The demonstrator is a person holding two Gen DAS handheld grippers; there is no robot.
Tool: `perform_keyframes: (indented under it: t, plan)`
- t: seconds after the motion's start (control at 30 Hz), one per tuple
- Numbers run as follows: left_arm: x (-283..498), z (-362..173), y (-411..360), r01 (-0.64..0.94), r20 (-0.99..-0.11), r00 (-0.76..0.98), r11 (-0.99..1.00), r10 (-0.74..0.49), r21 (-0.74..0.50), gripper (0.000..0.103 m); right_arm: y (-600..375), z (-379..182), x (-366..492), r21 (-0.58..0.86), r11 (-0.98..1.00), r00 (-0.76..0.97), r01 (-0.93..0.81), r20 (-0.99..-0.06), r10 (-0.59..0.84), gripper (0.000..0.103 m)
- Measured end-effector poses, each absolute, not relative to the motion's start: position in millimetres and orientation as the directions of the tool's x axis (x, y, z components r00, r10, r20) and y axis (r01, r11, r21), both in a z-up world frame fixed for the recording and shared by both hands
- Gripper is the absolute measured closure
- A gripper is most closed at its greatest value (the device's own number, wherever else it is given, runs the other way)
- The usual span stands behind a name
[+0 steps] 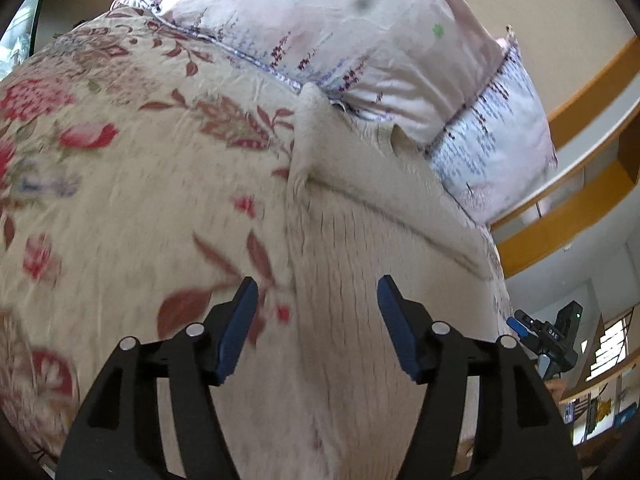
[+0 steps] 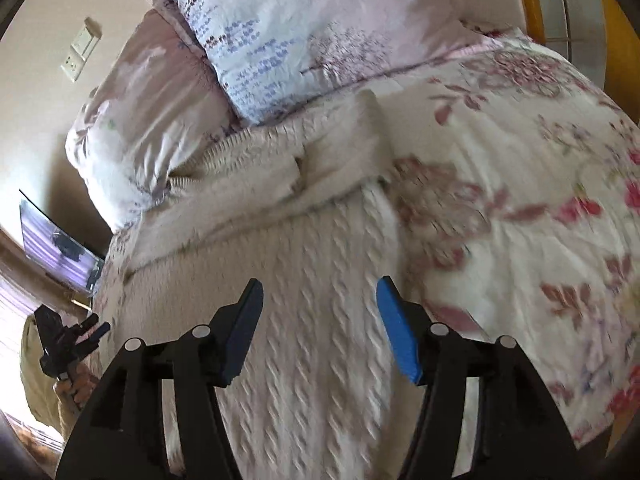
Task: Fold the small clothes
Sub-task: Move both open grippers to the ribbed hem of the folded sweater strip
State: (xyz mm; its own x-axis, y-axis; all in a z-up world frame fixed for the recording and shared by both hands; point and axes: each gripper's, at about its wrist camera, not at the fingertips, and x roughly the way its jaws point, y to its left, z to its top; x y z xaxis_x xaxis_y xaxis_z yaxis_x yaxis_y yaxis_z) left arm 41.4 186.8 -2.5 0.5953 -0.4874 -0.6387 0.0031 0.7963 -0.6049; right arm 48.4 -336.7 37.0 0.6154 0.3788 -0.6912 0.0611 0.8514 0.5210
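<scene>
A cream cable-knit sweater [image 1: 360, 264] lies spread on a floral bedspread [image 1: 120, 184], its upper part folded over across the body. It also shows in the right wrist view [image 2: 304, 280]. My left gripper [image 1: 316, 292] is open and empty, hovering over the sweater's lower left edge. My right gripper [image 2: 318, 294] is open and empty, hovering over the sweater's lower right part near its edge. The right gripper shows small at the right in the left wrist view [image 1: 540, 332], and the left gripper shows small at the left in the right wrist view [image 2: 72, 336].
Pale pink and lavender pillows [image 1: 328, 24] lie at the head of the bed, just beyond the sweater; they also show in the right wrist view [image 2: 280, 32]. A wooden headboard or shelf [image 1: 568, 216] stands to the right. A wall socket [image 2: 78, 56] is on the wall.
</scene>
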Motion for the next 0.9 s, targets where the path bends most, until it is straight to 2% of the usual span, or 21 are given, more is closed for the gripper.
perform_keyframes:
  t: [0.1, 0.3, 0.53, 0.63, 0.77, 0.9]
  plan:
    - [28, -9, 183, 0.012, -0.647, 0.568, 0.791, -0.509, -0.611, 0.042, -340, 26, 35, 0.542, 0.838, 0.585, 0.063, -0.700, 0.409, 0.043]
    - [11, -17, 173, 0.041, -0.634, 0.534, 0.766, -0.559, -0.641, 0.050, -347, 5, 11, 0.594, 0.798, 0.545, 0.102, -0.705, 0.455, 0.059]
    - [-2, -26, 160, 0.077, -0.597, 0.478, 0.708, -0.644, -0.702, 0.070, -346, -12, -18, 0.729, 0.681, 0.524, 0.073, -0.609, 0.595, 0.076]
    - [-8, -30, 149, 0.118, -0.571, 0.433, 0.672, -0.697, -0.731, 0.074, -339, -16, -27, 0.762, 0.647, 0.503, 0.033, -0.572, 0.648, 0.077]
    - [-18, -32, 137, 0.195, -0.534, 0.362, 0.623, -0.764, -0.758, 0.074, -329, -14, -36, 0.771, 0.636, 0.468, -0.019, -0.555, 0.687, 0.077]
    - [-23, -33, 128, 0.236, -0.551, 0.318, 0.627, -0.772, -0.742, 0.074, -319, -11, -37, 0.761, 0.647, 0.440, -0.043, -0.567, 0.696, 0.077]
